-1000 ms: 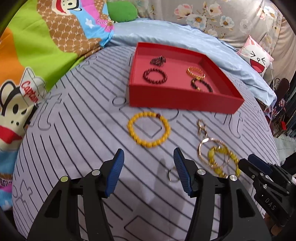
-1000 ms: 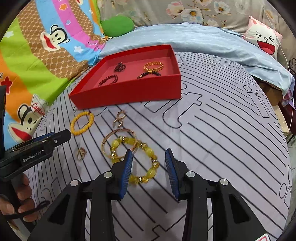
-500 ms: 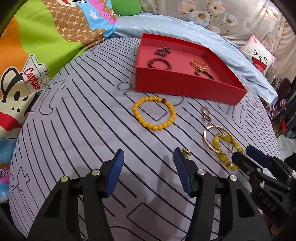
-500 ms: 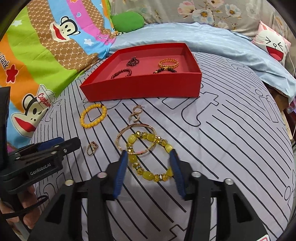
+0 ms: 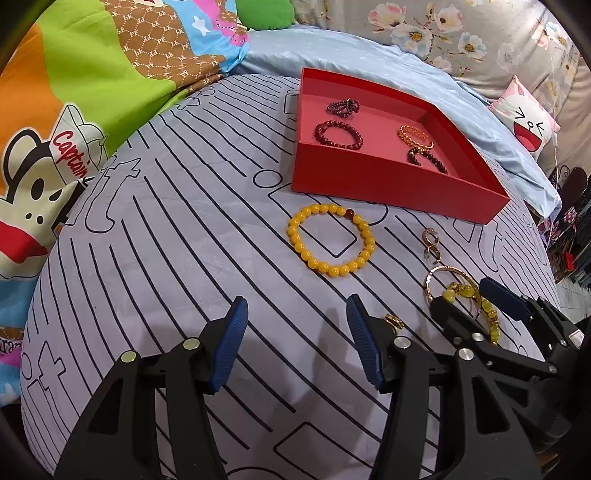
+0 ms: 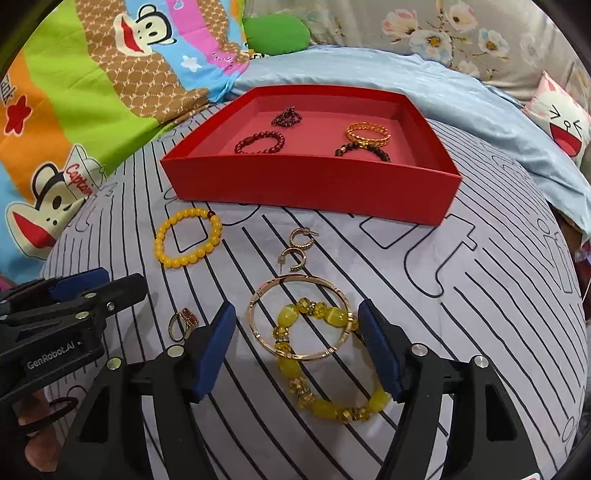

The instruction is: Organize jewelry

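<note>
Home bedroom: cartoon quilt (image 5: 92, 74), floral bedding (image 6: 461, 33), plush pillow (image 5: 526, 122).

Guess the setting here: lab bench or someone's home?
Most likely a home bedroom, worked on a bed: a grey black-striped bedspread is the surface, with a colourful cartoon-monkey blanket and a white laughing-face cushion behind the red cardboard tray.

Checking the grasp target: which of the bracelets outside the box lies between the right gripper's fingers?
The chunky yellow-green stone bracelet, overlapping the thin gold bangle. The round-bead yellow bracelet lies apart, near the red box.
</note>
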The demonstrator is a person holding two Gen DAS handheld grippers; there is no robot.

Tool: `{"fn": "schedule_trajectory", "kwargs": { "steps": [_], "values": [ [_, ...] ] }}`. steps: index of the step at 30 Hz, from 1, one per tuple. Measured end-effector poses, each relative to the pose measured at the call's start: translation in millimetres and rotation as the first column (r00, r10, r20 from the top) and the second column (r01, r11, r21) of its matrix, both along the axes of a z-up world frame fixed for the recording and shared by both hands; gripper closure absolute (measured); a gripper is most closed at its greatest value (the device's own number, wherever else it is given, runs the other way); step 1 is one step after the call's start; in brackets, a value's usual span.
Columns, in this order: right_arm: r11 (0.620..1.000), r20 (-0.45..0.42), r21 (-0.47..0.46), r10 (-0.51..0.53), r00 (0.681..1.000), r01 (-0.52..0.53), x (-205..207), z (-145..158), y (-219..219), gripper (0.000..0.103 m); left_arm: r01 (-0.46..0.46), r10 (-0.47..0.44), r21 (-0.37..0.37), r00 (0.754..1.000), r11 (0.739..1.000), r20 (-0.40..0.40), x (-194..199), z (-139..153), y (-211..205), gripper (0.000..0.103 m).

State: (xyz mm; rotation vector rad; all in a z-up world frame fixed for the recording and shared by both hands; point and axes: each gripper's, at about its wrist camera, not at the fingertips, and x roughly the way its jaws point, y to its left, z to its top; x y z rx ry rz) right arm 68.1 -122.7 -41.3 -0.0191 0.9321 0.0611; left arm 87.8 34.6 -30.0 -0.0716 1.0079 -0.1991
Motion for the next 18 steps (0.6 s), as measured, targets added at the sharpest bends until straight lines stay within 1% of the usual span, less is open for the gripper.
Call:
{"fn": "schedule_trajectory", "kwargs": {
  "steps": [3,5,6,12,18],
  "values": [
    [1.000,0.000,-0.025,0.002,1.000,-0.002,4,-2,2,0.037,0.001,-0.001,0.004,1.000,1.000,-0.001,1,-1,-2,0.050],
    [1.000,-0.008,-0.017,0.001,1.000,-0.001,6,-4,0,0.044,-0.001,0.001,0.005,1.000,1.000,-0.002,2,-1,-2,0.050],
    [1.000,-0.009,-0.012,0.000,1.000,0.000,8,-4,0,0.044,-0.002,0.002,0.005,1.000,1.000,-0.002,2,-1,-2,0.050],
    [1.000,0.000,0.002,-0.009,1.000,0.009,5,-3,-4,0.045,-0.003,0.003,0.010,1.000,1.000,-0.003,2,-2,-3,0.050],
    [0.999,0.028,0.037,-0.029,0.999,0.028,-3,9,-13,0.045,0.003,-0.003,0.016,1.000,1.000,-0.002,3,-2,-5,0.050]
  ]
}}
